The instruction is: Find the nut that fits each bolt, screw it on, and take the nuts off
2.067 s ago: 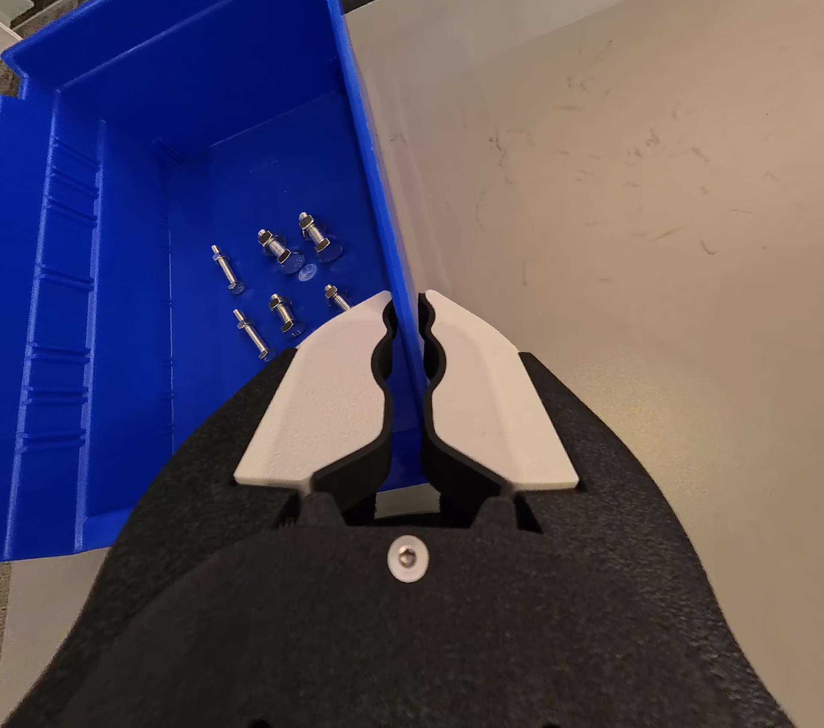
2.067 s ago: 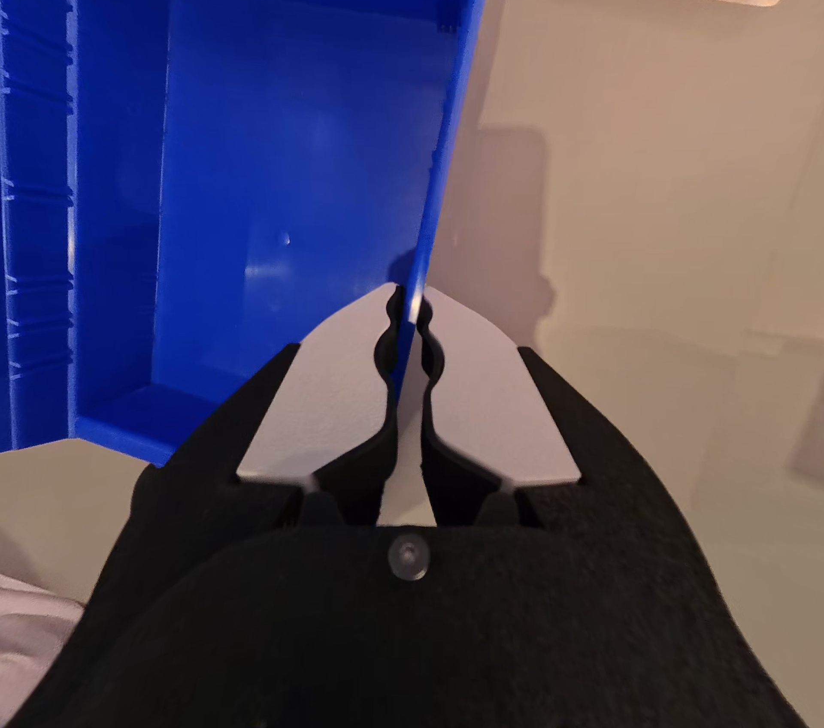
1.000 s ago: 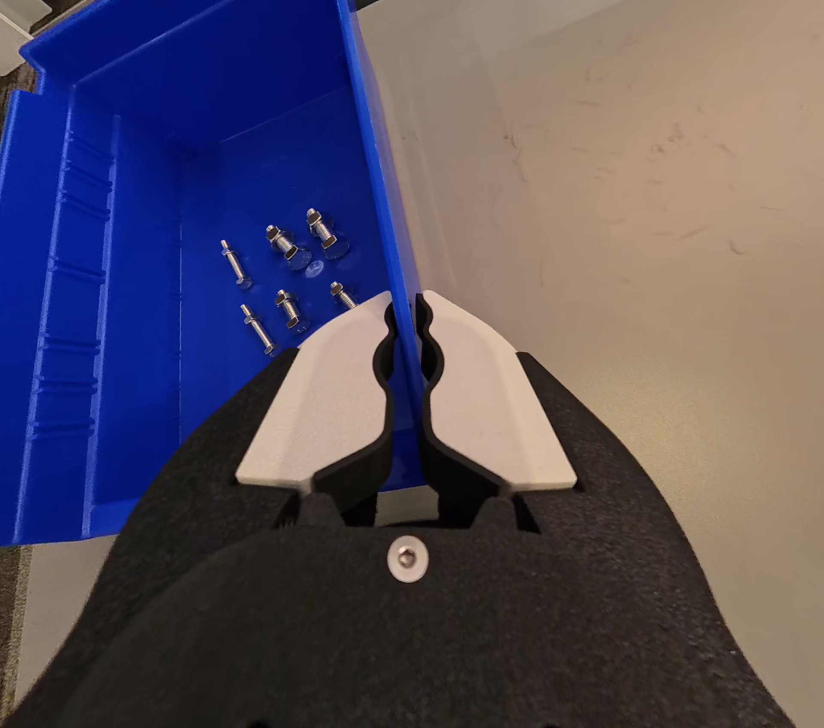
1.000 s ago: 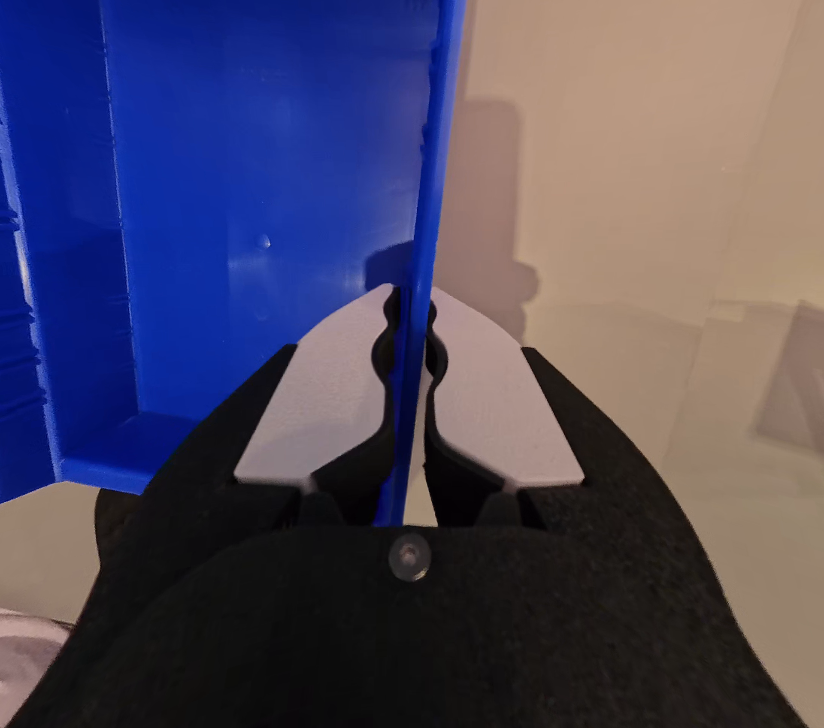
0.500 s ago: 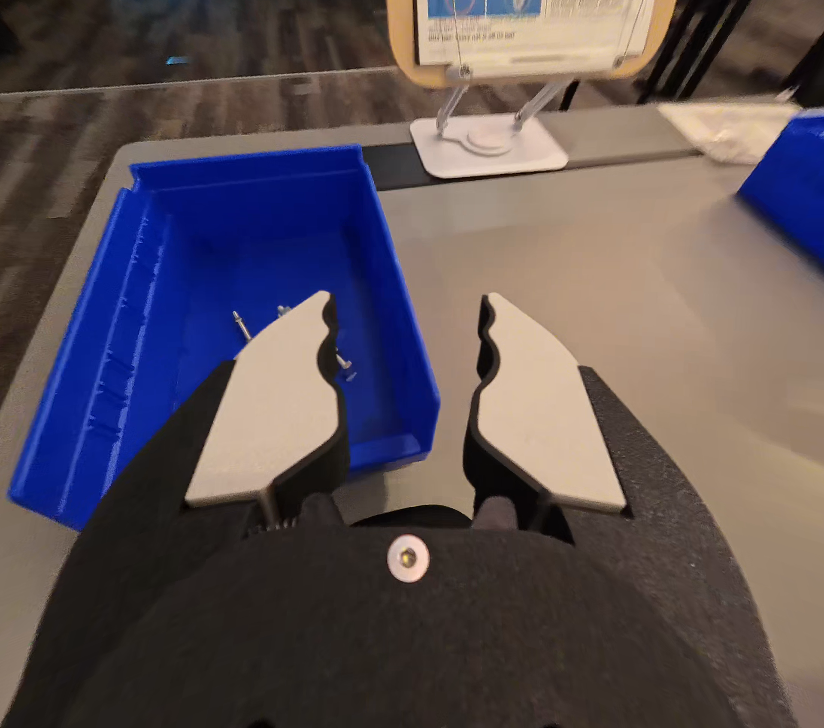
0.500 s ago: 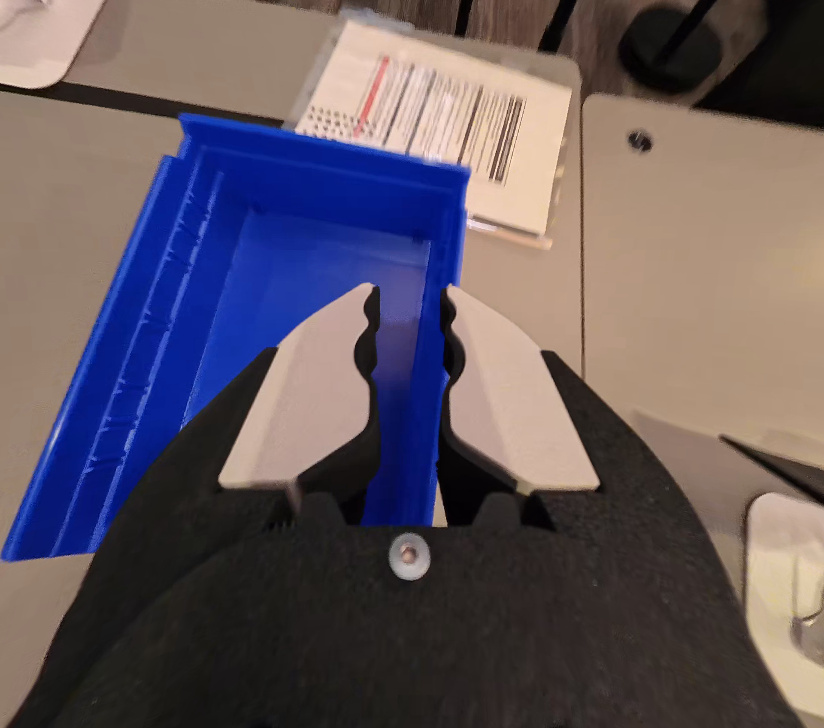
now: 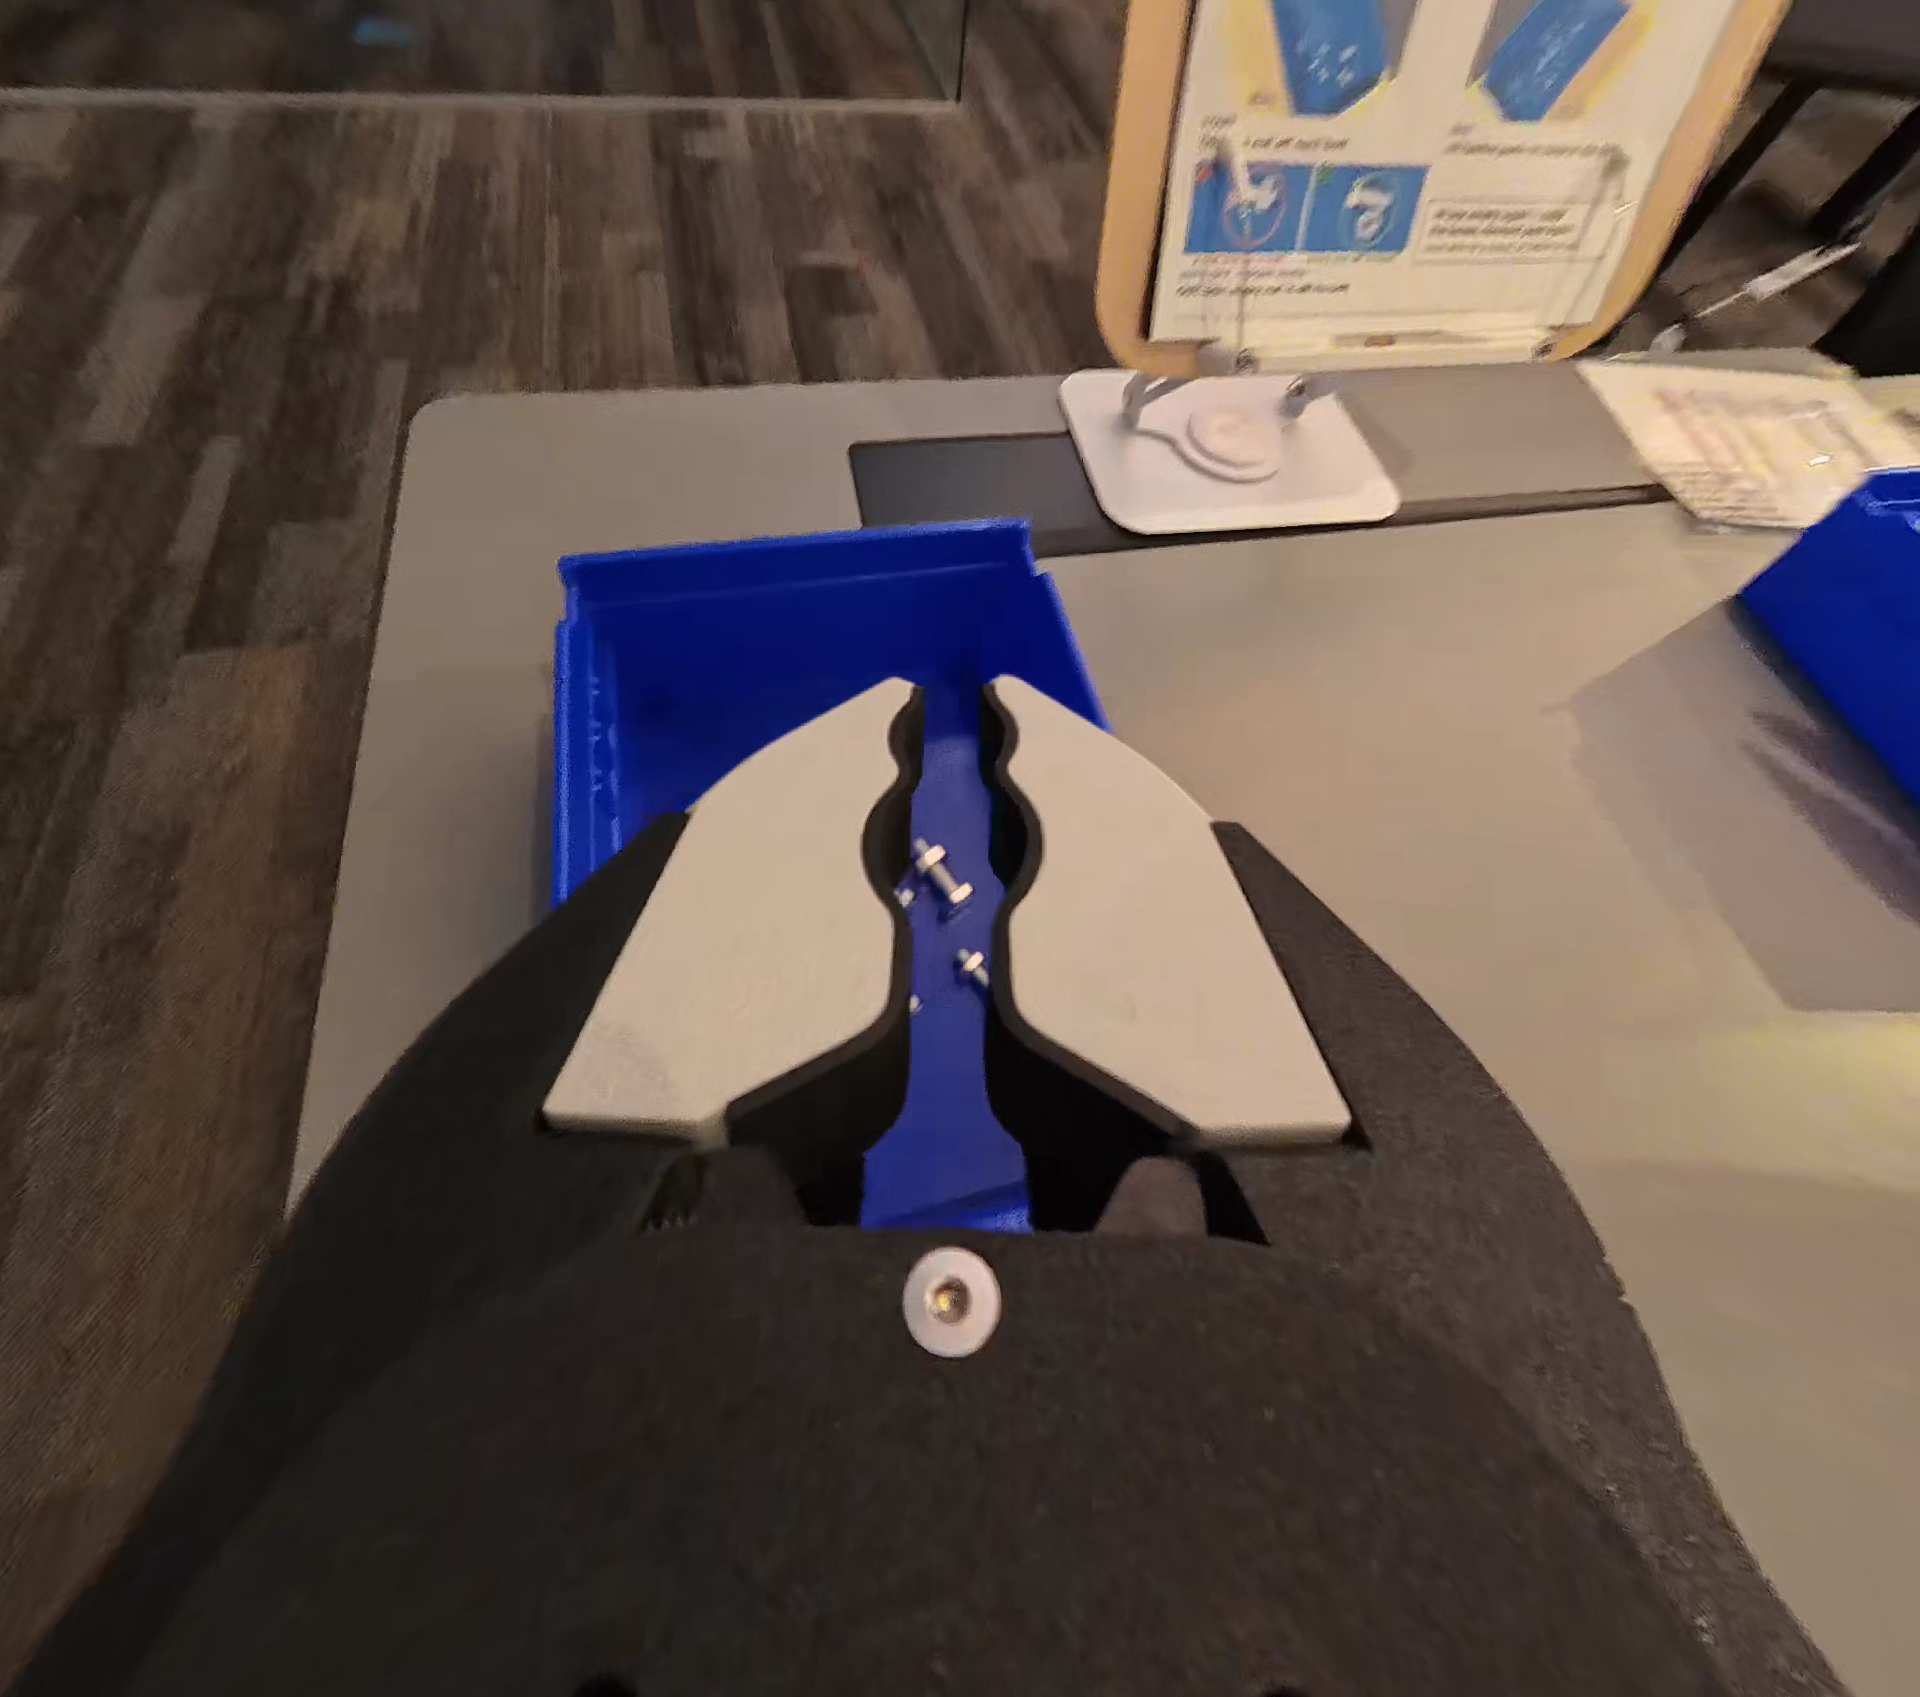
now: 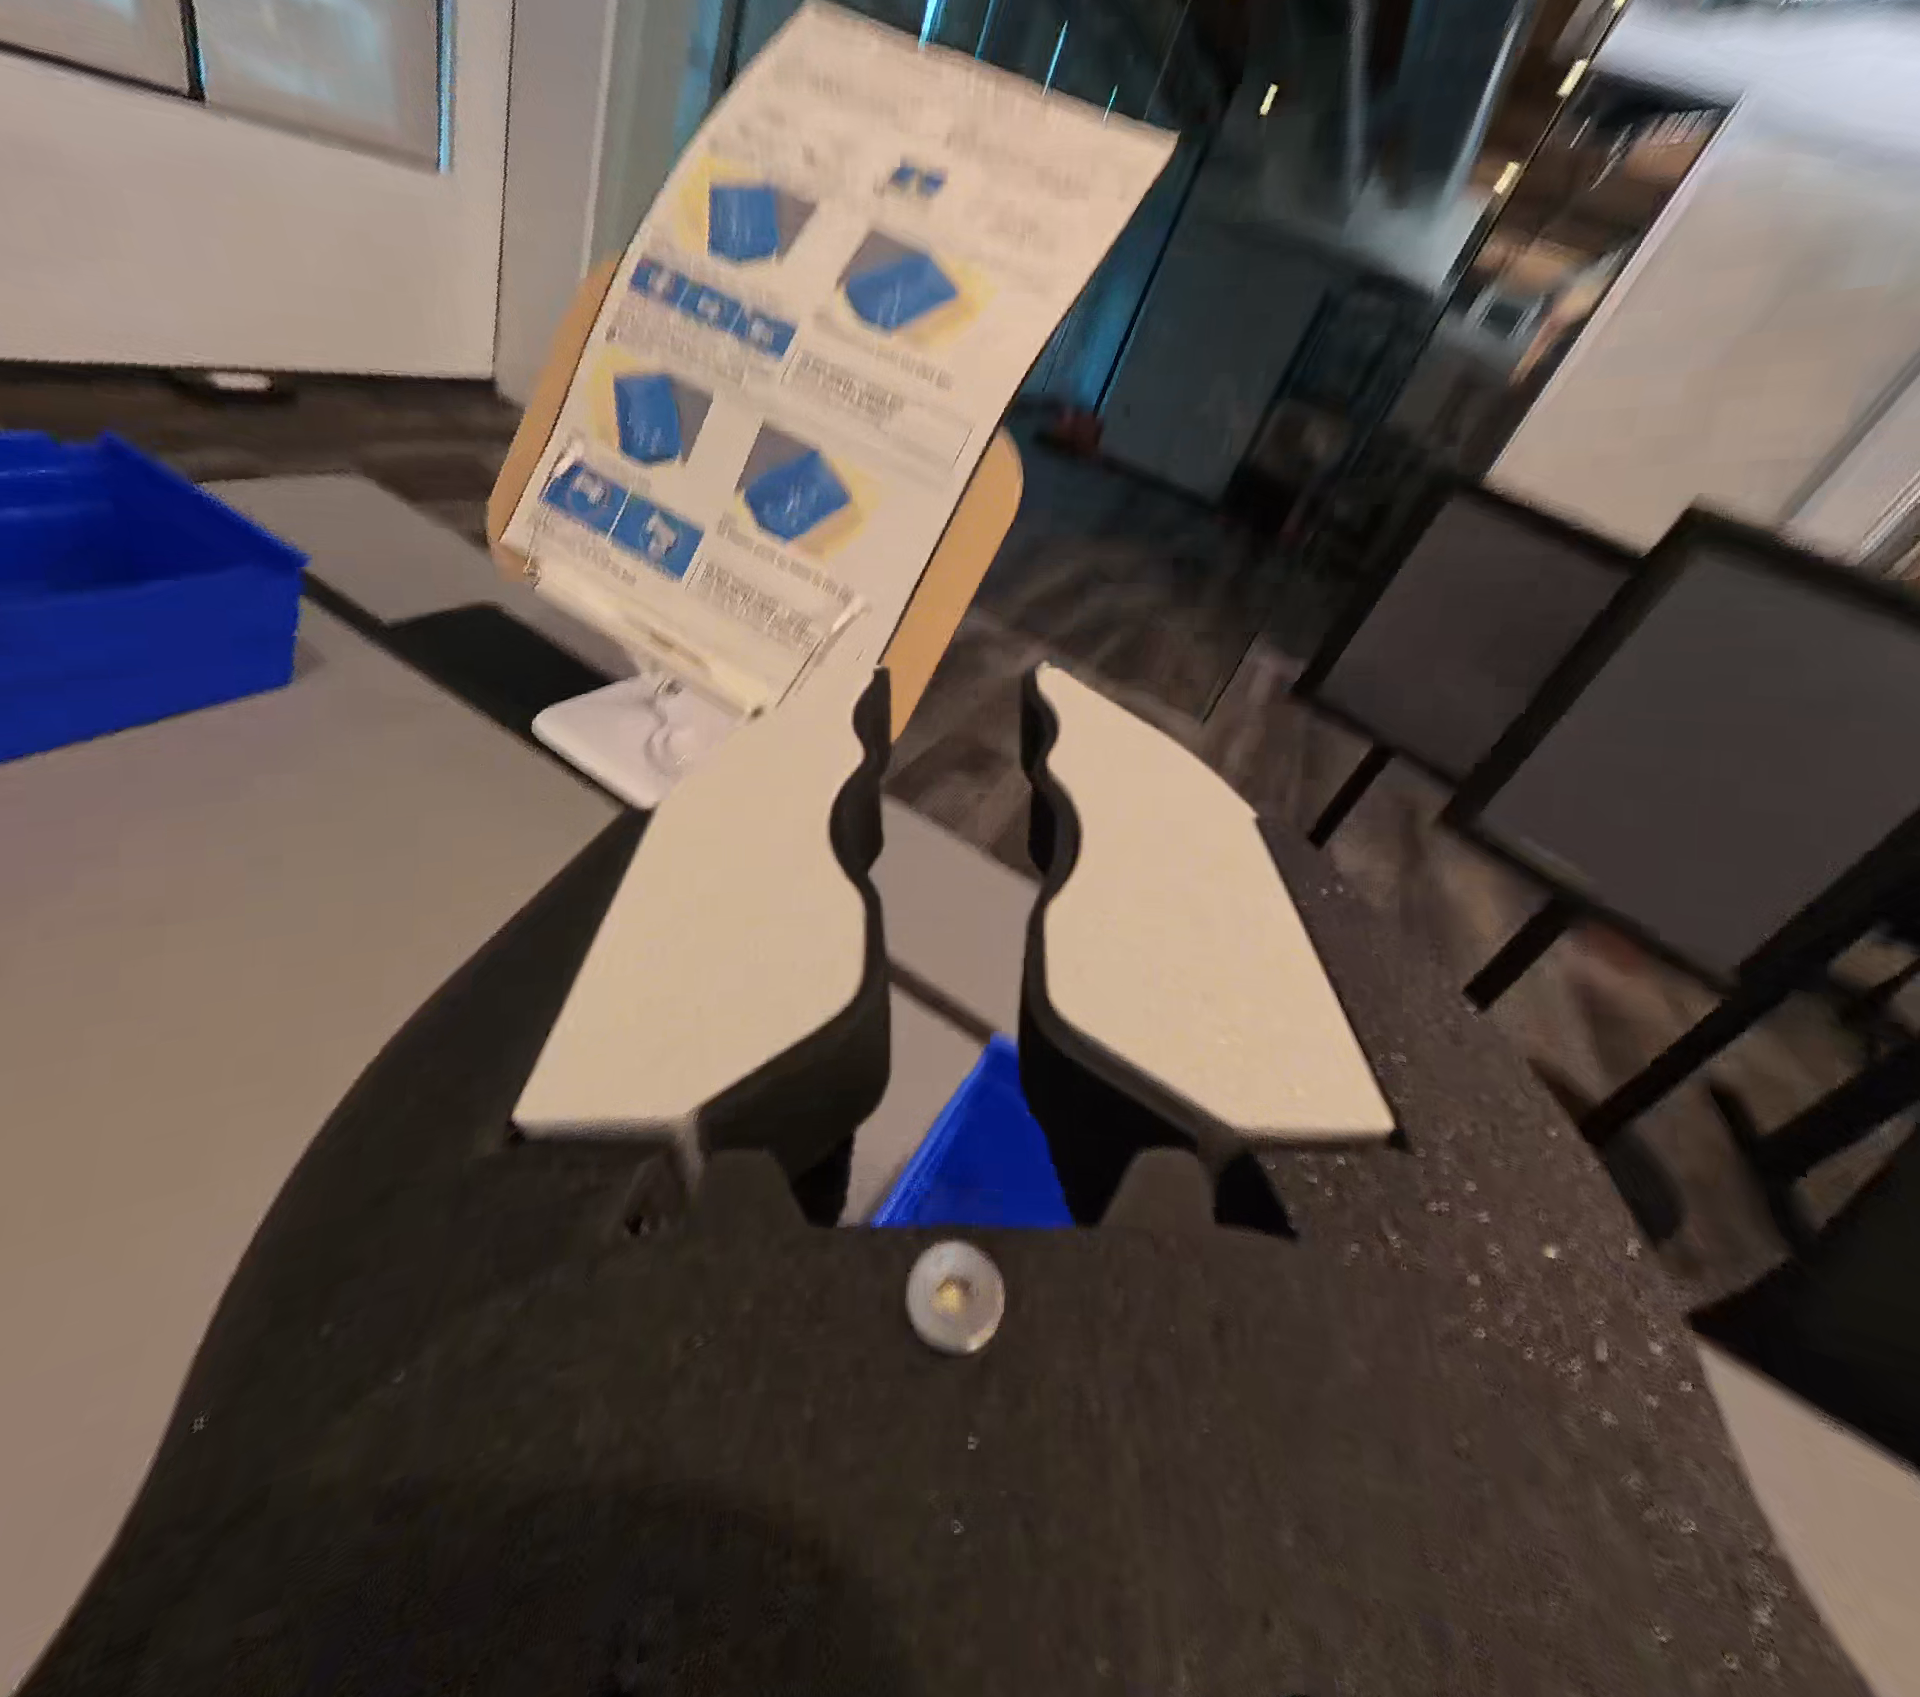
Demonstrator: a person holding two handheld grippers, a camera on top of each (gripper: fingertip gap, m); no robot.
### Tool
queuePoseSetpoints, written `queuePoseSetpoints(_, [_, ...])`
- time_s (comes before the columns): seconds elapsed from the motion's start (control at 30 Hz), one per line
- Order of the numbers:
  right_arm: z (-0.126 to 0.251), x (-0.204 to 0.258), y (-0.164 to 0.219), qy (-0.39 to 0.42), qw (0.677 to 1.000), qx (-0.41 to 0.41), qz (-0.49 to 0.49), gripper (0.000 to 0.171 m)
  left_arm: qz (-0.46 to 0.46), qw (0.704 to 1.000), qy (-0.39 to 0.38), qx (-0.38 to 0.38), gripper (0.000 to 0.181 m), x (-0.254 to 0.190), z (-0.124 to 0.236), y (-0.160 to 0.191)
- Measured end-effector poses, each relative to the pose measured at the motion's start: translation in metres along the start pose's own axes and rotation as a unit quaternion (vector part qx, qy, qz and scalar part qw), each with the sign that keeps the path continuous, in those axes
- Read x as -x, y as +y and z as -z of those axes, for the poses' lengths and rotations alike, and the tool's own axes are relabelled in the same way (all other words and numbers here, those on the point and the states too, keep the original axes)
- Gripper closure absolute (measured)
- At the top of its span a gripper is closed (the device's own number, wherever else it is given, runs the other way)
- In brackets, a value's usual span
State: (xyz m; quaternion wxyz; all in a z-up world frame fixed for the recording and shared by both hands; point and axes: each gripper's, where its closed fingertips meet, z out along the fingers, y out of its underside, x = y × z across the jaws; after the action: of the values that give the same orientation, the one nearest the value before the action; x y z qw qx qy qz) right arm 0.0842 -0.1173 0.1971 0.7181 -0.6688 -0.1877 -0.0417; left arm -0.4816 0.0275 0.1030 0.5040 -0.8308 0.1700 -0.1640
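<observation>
Hovering: left tool above the bin, fingers a little apart, gripping nothing.
Bolts: small bolts with nuts lie on the bin floor, showing through the gap between the fingers.
Bin: stands near the desk's left edge, close to the far-left corner.
Right tool: raised, fingers apart, empty; a second bin shows below it.
Sign: on a stand at the far edge.
</observation>
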Motion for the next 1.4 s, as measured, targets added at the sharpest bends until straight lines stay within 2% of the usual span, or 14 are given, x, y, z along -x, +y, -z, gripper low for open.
queuePoseSetpoints(0.1, [-0.012, 0.01, 0.021, -0.05, 0.995, 0.049, -0.078, 0.145, 0.018, 0.996, -0.04, 0.072, 0.176, 0.015, -0.02, 0.033])
queuePoseSetpoints(0.23, [-0.018, 0.013, 0.049, -0.084, 0.983, 0.042, -0.155, 0.145, 0.029, 0.98, -0.078, 0.18, 0.17, 0.045, -0.054, 0.083])
queuePoseSetpoints(0.37, [-0.031, 0.004, 0.08, -0.082, 0.977, 0.073, -0.183, 0.146, 0.047, 0.975, -0.096, 0.195, 0.175, 0.065, -0.084, 0.102])
queuePoseSetpoints(0.4, [-0.032, 0.004, 0.085, -0.079, 0.977, 0.081, -0.18, 0.146, 0.042, 0.971, -0.103, 0.21, 0.179, 0.069, -0.089, 0.109])
queuePoseSetpoints(0.5, [-0.033, -0.001, 0.097, -0.053, 0.983, 0.103, -0.143, 0.148, 0.041, 0.958, -0.129, 0.254, 0.174, 0.079, -0.095, 0.127])
queuePoseSetpoints(0.67, [-0.036, -0.001, 0.103, -0.04, 0.986, 0.118, -0.109, 0.148, 0.056, 0.947, -0.119, 0.292, 0.168, 0.074, -0.109, 0.145])
queuePoseSetpoints(0.8, [-0.041, 0.004, 0.115, -0.046, 0.984, 0.144, -0.095, 0.148, 0.059, 0.933, -0.118, 0.336, 0.17, 0.073, -0.119, 0.166])
queuePoseSetpoints(1.1, [-0.045, 0.003, 0.123, -0.036, 0.984, 0.169, -0.044, 0.148, 0.088, 0.914, -0.115, 0.38, 0.165, 0.077, -0.132, 0.194])
queuePoseSetpoints(1.27, [-0.044, 0.003, 0.125, -0.033, 0.984, 0.176, -0.024, 0.148, 0.092, 0.905, -0.115, 0.399, 0.167, 0.08, -0.136, 0.206])
queuePoseSetpoints(1.4, [-0.044, 0.002, 0.124, -0.033, 0.984, 0.176, -0.015, 0.147, 0.088, 0.905, -0.121, 0.398, 0.176, 0.083, -0.136, 0.206])
